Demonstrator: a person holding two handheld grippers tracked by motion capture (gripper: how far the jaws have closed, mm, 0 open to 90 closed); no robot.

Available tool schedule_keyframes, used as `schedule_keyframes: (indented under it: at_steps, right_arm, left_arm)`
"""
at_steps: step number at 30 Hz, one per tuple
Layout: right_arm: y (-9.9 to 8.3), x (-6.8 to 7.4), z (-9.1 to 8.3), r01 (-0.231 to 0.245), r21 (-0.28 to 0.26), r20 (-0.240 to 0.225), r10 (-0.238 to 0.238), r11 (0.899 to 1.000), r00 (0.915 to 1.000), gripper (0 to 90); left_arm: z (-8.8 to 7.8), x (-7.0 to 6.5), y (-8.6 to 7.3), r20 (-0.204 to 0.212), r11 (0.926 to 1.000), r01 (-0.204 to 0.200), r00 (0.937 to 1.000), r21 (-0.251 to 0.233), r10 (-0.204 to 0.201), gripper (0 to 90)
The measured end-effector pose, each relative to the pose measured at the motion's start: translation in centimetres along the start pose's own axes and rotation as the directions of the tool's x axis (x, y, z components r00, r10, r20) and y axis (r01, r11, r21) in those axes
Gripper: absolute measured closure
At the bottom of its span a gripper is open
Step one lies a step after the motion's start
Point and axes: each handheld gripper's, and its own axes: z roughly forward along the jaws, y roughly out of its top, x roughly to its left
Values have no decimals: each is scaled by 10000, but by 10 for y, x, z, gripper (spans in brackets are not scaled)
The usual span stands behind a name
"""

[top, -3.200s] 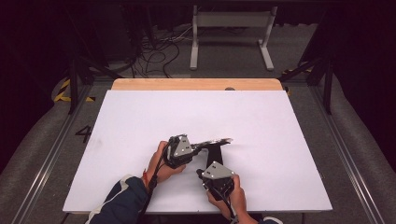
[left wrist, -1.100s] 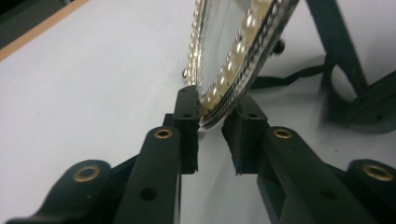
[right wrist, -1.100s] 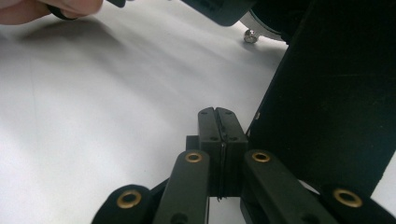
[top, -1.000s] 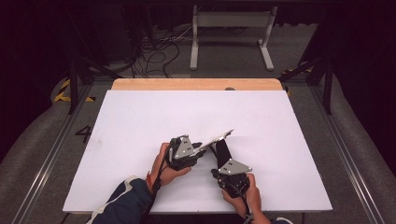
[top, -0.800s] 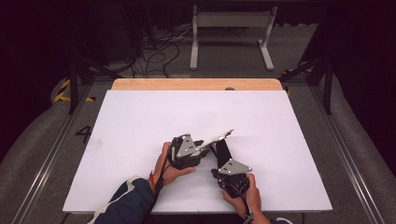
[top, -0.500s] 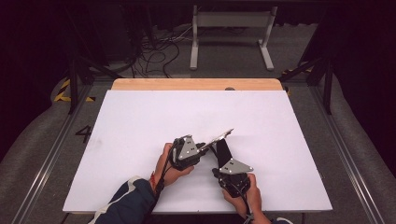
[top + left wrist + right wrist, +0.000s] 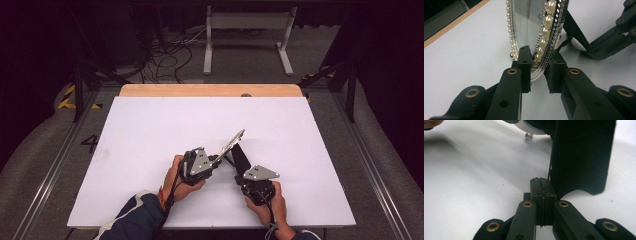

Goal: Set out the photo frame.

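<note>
Left gripper (image 7: 537, 72) clamps pearl-edged frame (image 7: 536, 32) (right gripper (image 7: 541, 195) closed empty)

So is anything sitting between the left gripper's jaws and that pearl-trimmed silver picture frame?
Nothing visible: the left gripper has just been closing, its jaws straddling the rim of the pearl-trimmed silver picture frame, with no other object between.

Frame (image 7: 232, 143) tilted – L tongs (image 7: 216, 159) gripping

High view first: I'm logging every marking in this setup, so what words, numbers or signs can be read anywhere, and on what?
"4": dark numeral on the grey floor mat left of the white table.
Yellow-and-black hazard stripes on the floor farther back: a sign, no wording.
The pearl-edged picture frame, its black stand and both grippers carry no readable text.
</note>
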Motion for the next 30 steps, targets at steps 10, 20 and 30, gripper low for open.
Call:
schedule_keyframes:
  at_steps: [10,20,30]
  right_arm:
    - [0,-1,-2,-51,-98,-165,50,9999,9999,900]
    - [-1,0,3,15,-60,-109,-16,10000,9999,900]
    - [-2,-8,2,-105,167,-133,107,9998,9999,900]
  left_arm:
    - [-1,2,-1,162,9999,75,9998,-151,-73,746]
    - [-3,3,0,279,9997,-26,9996,-226,32,758]
    - [-3,-1,2,248,9996,-266,9993,-65,268,749]
